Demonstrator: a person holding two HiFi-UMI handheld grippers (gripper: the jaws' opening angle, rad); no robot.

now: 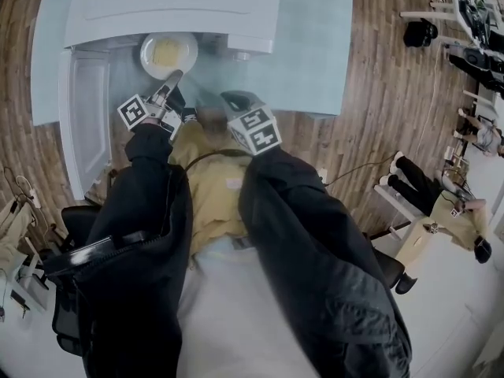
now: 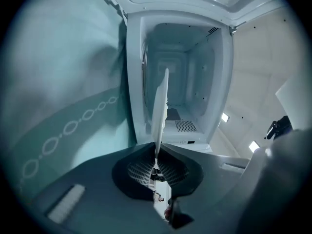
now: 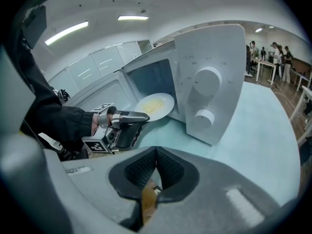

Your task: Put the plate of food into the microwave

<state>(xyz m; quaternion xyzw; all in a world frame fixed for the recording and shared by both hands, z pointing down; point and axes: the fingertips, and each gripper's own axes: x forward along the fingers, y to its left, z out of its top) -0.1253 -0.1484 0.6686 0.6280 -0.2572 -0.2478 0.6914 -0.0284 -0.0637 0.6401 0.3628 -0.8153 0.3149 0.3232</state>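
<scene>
A white plate of yellow food [image 1: 168,53] hangs level at the mouth of the white microwave [image 1: 173,6], whose door [image 1: 87,116] stands swung open to the left. My left gripper [image 1: 172,79] is shut on the plate's near rim. In the left gripper view the plate [image 2: 160,108] shows edge-on, clamped between the jaws of the left gripper [image 2: 156,155], with the empty cavity [image 2: 183,89] straight ahead. The right gripper view shows the plate [image 3: 155,105] and the left gripper [image 3: 139,117] in front of the opening. My right gripper [image 3: 156,151] hovers beside it, shut and holding nothing.
The microwave stands on a pale blue table [image 1: 315,46]; its knob panel [image 3: 208,84] is right of the opening. A black chair [image 1: 79,223] is at the left. People sit and stand by desks at the right [image 1: 441,211].
</scene>
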